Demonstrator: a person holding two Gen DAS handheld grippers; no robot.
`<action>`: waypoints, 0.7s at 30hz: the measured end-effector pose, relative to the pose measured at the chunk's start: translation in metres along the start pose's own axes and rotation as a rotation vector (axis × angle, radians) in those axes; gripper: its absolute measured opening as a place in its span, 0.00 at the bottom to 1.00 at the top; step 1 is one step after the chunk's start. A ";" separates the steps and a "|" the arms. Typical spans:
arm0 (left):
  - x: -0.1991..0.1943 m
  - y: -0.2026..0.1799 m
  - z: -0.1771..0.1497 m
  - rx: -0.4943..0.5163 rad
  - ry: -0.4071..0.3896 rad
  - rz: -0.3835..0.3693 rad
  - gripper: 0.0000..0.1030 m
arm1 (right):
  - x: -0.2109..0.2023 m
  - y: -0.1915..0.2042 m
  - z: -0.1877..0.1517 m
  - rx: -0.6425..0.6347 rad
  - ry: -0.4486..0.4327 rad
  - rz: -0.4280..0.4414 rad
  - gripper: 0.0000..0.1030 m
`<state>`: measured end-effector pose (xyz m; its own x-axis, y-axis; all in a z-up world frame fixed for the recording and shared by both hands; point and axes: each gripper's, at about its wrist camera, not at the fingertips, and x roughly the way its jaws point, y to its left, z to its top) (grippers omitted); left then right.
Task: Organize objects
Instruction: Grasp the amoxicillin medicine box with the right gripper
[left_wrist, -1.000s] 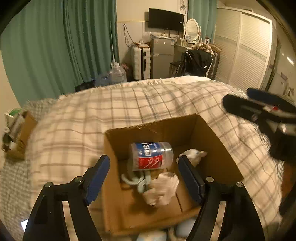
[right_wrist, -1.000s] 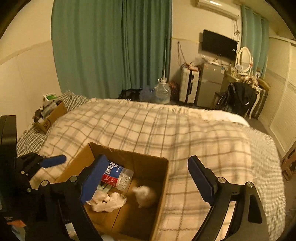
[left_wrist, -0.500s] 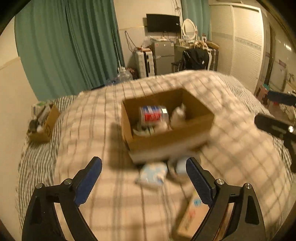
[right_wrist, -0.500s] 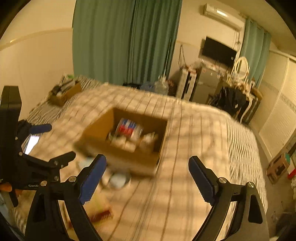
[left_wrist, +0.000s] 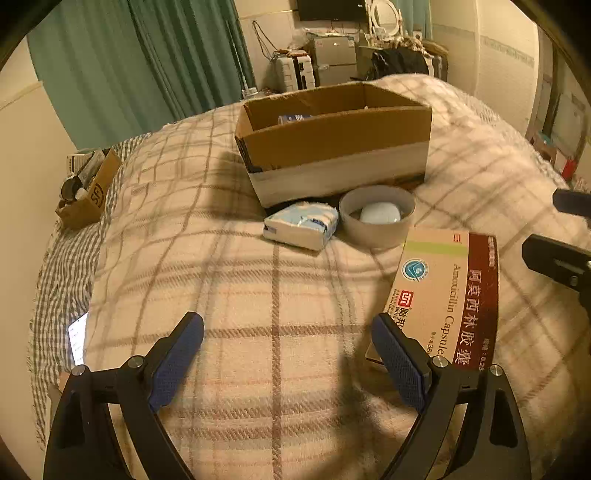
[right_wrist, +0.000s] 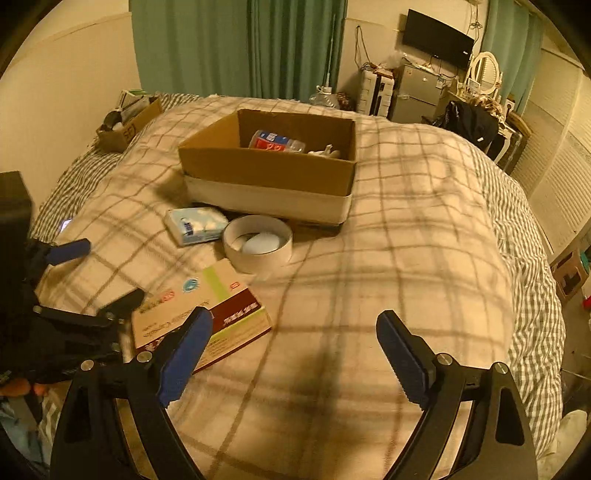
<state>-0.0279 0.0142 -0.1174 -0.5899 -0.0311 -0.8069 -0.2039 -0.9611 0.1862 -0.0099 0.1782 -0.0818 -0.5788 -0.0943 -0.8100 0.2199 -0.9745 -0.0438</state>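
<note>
Left wrist view first: my left gripper (left_wrist: 287, 349) is spread wide with nothing between the pads, hovering over the plaid blanket (left_wrist: 236, 288). The medicine box (left_wrist: 447, 295) lies at lower right of the frame, just beside my right-hand pad, with its long axis running from the bottom of the frame up toward the round tub (left_wrist: 376, 221). The tissue pack (left_wrist: 301, 225) sits upper middle, in front of the cardboard box (left_wrist: 332, 147).

Right wrist view: my right gripper (right_wrist: 293, 349) is wide open too, empty. From here the medicine box (right_wrist: 207, 314) lies at lower left, partly behind my left-hand pad, long axis slanting up-left to down-right. The left gripper (right_wrist: 99, 273) sits at the box's left edge. I'd guess it's the nearer one, and it would have to shift sideways to straddle the short side.
</note>
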 end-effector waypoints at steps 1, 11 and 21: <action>0.000 -0.002 -0.001 0.012 -0.003 0.005 0.92 | 0.001 0.002 -0.001 0.000 0.007 0.005 0.88; 0.024 -0.001 -0.006 0.033 0.049 0.033 0.92 | 0.016 0.021 -0.007 -0.002 0.093 0.088 0.88; 0.029 0.000 -0.005 0.031 0.062 0.014 0.92 | 0.072 0.028 0.000 0.084 0.231 0.230 0.90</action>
<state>-0.0416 0.0117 -0.1435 -0.5436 -0.0625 -0.8370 -0.2202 -0.9517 0.2141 -0.0449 0.1439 -0.1416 -0.3263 -0.2743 -0.9046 0.2532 -0.9474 0.1959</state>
